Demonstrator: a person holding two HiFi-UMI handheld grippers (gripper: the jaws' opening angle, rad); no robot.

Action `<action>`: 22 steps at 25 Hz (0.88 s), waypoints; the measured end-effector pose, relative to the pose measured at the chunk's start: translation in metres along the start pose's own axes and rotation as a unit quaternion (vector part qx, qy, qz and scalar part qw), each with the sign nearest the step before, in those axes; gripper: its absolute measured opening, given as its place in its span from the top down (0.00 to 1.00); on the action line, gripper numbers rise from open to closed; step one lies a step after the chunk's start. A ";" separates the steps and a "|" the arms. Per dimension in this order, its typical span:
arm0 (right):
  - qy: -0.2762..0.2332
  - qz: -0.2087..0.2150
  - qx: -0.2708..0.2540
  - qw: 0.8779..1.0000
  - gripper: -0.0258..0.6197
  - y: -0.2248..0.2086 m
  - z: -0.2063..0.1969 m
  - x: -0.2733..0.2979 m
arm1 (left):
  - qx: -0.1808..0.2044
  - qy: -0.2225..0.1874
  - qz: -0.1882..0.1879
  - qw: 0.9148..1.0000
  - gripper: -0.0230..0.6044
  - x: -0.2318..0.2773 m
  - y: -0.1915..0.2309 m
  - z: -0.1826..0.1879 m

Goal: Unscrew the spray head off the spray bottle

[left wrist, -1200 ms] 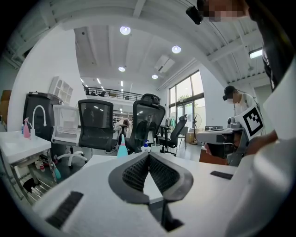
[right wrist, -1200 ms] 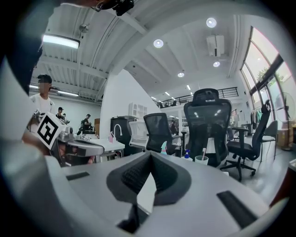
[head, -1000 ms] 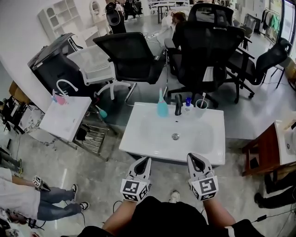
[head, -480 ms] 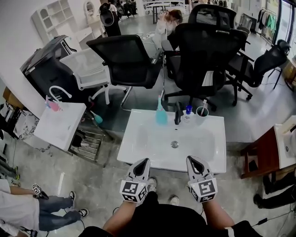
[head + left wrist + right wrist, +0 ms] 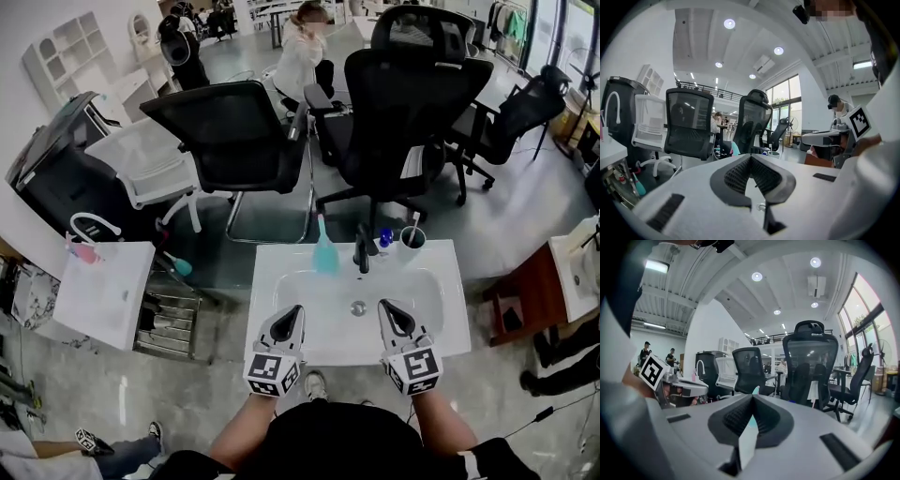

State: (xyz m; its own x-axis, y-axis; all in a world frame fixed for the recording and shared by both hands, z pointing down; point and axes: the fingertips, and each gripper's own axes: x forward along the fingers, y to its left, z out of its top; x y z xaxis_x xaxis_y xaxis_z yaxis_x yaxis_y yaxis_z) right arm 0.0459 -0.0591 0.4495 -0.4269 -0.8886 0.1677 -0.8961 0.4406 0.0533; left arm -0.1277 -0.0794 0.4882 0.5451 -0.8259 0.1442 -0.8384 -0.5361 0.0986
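Observation:
The teal spray bottle (image 5: 324,253) stands upright at the back rim of the white sink (image 5: 281,319), left of the black tap (image 5: 362,247). My left gripper (image 5: 292,312) is shut and empty over the sink's front edge. My right gripper (image 5: 388,308) is shut and empty beside it, over the basin's near right side. Both point toward the back of the sink, well short of the bottle. In the left gripper view a sliver of the teal bottle (image 5: 735,148) shows just above the shut jaws. In the right gripper view the bottle's tip (image 5: 755,390) peeks over the jaws.
A clear cup (image 5: 410,238) and a small blue-capped item (image 5: 382,236) stand right of the tap. Black office chairs (image 5: 234,141) crowd behind the sink. A second white basin (image 5: 103,291) sits to the left and a brown stand (image 5: 525,300) to the right.
The sink has come closer and more central in the head view. Both grippers, first short of the sink's front edge, now reach over it. Their jaws stay shut.

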 end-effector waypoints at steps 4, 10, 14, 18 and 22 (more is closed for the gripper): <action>0.010 -0.030 0.006 0.999 0.95 -0.001 -0.002 0.022 | 0.001 0.010 -0.029 1.000 0.95 0.020 0.019 -0.005; 0.025 -0.057 0.007 0.998 0.95 0.000 -0.009 0.048 | -0.004 0.009 -0.061 0.998 0.95 0.043 0.037 -0.010; 0.037 -0.060 0.006 0.997 0.95 -0.003 -0.015 0.055 | -0.003 0.019 -0.063 0.998 0.95 0.059 0.042 -0.019; 0.048 -0.053 0.009 0.997 0.95 -0.011 -0.023 0.066 | 0.005 0.041 -0.051 0.998 0.95 0.075 0.047 -0.035; 0.056 -0.035 0.008 0.998 0.95 -0.019 -0.037 0.077 | 0.029 0.057 -0.043 0.997 0.90 0.094 0.047 -0.052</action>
State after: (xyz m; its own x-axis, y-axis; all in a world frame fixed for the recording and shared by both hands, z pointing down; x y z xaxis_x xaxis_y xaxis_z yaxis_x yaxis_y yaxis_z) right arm 0.0342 -0.1309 0.4983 -0.3472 -0.8971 0.2733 -0.9257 0.3744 0.0529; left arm -0.1159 -0.1731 0.5574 0.6096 -0.7528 0.2486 -0.7851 -0.6166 0.0580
